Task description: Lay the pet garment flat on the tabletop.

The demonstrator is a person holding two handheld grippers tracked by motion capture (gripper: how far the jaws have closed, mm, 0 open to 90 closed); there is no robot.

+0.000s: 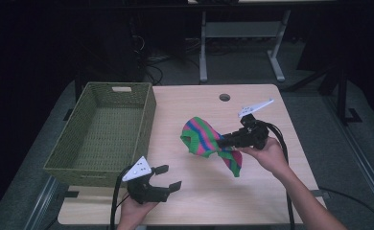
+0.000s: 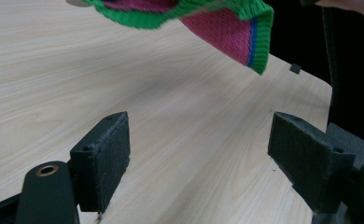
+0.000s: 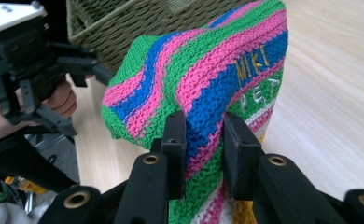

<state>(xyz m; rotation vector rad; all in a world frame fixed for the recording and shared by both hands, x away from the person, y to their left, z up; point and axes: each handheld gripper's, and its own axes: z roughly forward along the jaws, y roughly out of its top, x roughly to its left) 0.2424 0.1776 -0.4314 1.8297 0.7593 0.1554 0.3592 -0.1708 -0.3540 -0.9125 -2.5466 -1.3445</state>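
A knitted cloth (image 1: 205,139) striped green, pink and blue hangs above the middle of the wooden table (image 1: 194,201), lifted off its top. My right gripper (image 1: 226,141) is shut on it, and its pads (image 3: 176,140) pinch a fold of the cloth (image 3: 203,79) just below yellow stitched letters. My left gripper (image 1: 167,177) rests near the table's front edge, open, with bare wood between its pads (image 2: 106,154). The cloth's green hem (image 2: 245,32) dangles at the top of the left gripper view, well ahead of those jaws.
A green woven basket (image 1: 146,115) stands on the table's left half, empty inside, and its side shows behind the cloth (image 3: 124,28). A round cable hole (image 1: 224,97) sits near the far edge. Desk legs and cables stand on the floor beyond.
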